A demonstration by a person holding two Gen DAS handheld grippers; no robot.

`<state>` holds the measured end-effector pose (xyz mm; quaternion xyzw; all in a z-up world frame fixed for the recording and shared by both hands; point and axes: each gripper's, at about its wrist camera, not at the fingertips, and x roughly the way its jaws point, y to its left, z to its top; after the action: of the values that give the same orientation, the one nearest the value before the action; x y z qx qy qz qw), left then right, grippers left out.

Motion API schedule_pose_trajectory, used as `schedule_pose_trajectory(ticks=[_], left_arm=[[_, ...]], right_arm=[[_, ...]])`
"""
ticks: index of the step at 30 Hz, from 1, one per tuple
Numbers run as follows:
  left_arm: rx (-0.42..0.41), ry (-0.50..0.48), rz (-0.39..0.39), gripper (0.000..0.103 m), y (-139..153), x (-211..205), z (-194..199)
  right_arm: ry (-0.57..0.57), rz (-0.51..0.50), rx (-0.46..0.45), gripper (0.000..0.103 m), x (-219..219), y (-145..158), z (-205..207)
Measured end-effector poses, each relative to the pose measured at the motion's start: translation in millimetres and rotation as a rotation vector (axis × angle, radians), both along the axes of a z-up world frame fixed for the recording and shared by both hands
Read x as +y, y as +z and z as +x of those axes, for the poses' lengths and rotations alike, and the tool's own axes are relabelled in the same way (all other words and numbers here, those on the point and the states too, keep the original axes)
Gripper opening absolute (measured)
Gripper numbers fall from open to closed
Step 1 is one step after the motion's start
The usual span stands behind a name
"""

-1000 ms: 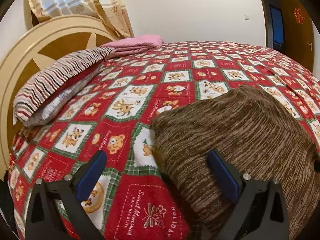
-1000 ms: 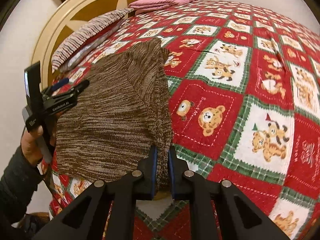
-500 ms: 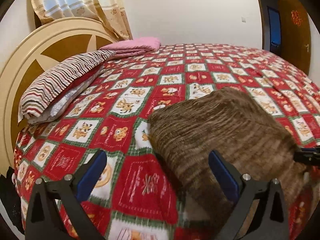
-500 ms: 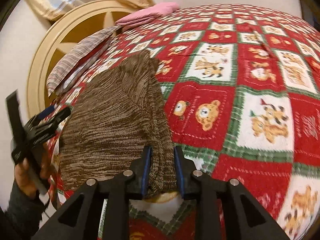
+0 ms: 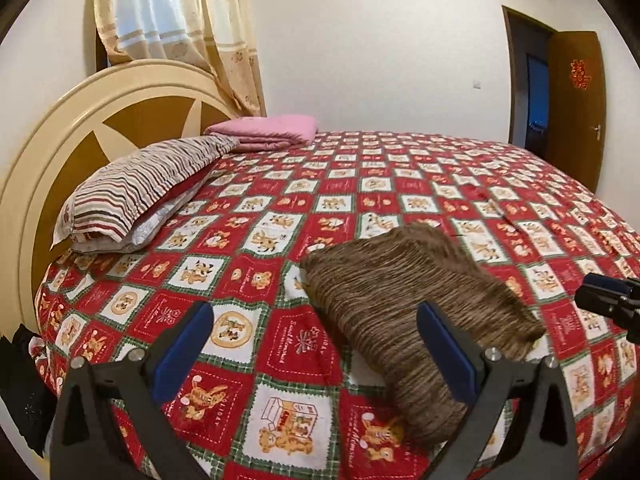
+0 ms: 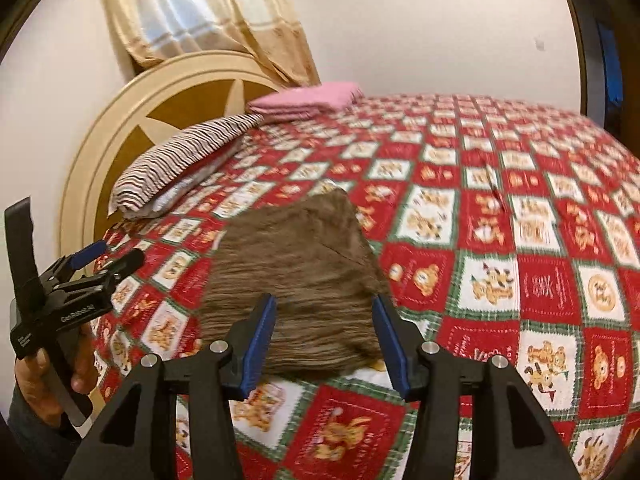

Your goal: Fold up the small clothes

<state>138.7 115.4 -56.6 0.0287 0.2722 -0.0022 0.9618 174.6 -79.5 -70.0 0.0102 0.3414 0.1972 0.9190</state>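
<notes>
A folded brown knitted garment (image 5: 404, 300) lies on the red patterned bedspread (image 5: 360, 184) near the bed's near edge; it also shows in the right wrist view (image 6: 304, 280). My left gripper (image 5: 316, 344) is open and empty, held back above the bed's edge with the garment in front of its right finger. It also shows at the left of the right wrist view (image 6: 110, 258). My right gripper (image 6: 324, 332) is open and empty, just in front of the garment's near edge. Its tip shows at the right edge of the left wrist view (image 5: 608, 296).
A striped pillow (image 5: 144, 188) and a folded pink blanket (image 5: 268, 130) lie by the round cream headboard (image 5: 80, 136). Curtains (image 5: 176, 28) hang behind it. A brown door (image 5: 572, 104) stands open at the far right. The bed drops off at the near edge.
My right gripper opened and let go of the brown garment, which now lies on the bed. Both grippers pulled back and tilted up, away from the garment.
</notes>
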Motion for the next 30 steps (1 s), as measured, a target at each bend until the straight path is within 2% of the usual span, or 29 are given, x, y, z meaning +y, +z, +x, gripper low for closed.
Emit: schedule_pose_trajectory(ticks=[5, 14, 30], left_arm=[[-0.02, -0.011, -0.021, 0.103, 8, -3, -6], [-0.044, -0.017, -0.021, 0.103, 15, -9, -15], [-0.045, -0.019, -0.023, 0.103, 16, -11, -17]], right_arm=[[0.013, -0.019, -0.069, 0.059, 13, 17, -22], [-0.008, -0.013, -0.124, 0.059, 14, 28, -45], [-0.037, 0.008, -0.146, 0.059, 7, 33, -57]])
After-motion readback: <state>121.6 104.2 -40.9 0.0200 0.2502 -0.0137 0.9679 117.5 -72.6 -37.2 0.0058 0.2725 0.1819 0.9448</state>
